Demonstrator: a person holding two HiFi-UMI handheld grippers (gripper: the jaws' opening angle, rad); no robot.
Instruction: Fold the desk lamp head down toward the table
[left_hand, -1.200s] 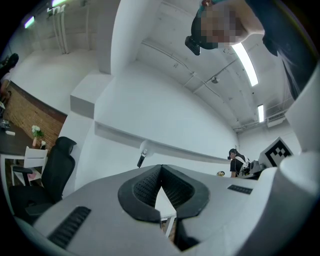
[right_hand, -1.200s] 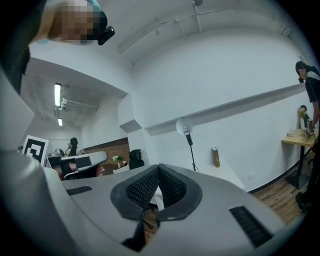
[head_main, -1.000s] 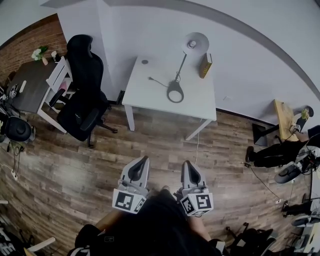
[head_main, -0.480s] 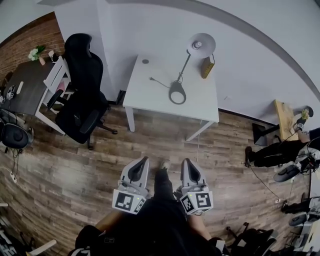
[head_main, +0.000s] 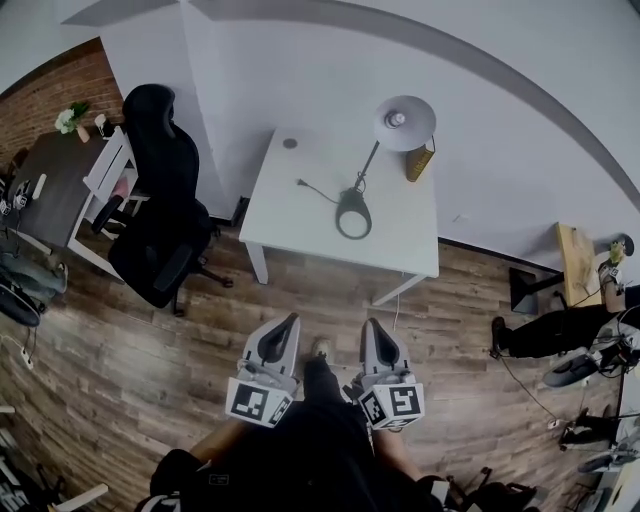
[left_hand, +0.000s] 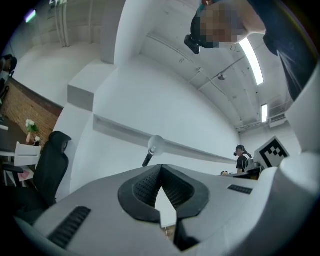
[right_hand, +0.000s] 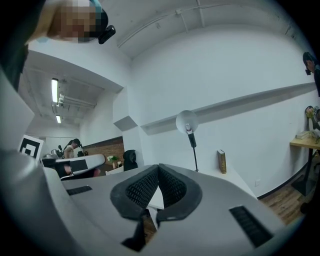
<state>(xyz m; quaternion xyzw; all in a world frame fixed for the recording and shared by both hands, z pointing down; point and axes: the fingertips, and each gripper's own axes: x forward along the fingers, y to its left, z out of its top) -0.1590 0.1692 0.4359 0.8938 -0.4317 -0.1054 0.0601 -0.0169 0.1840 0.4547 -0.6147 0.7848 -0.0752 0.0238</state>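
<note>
**Desk lamp (head_main: 362, 175) straight ahead, out of reach**

Both sets of fingers are closed on nothing. The left gripper (head_main: 289, 320) and right gripper (head_main: 371, 326) show their pads meeting with only air between them (each gripper view bears this out). The lamp stands on the white worktop (head_main: 290, 215), well apart from both grippers across the wooden floor (head_main: 150, 340). Its round base (head_main: 352, 211) sits near the worktop's middle. The stem (head_main: 370, 155) rises nearly upright, leaning back toward the wall, and carries the lamp head (head_main: 405, 122) high, just beside a book (head_main: 420, 160). The lamp lies ahead and a little to the right, so the right gripper is the nearer. I judge the fold not yet begun: the head must first be reached, then pressed forward and down.
</note>
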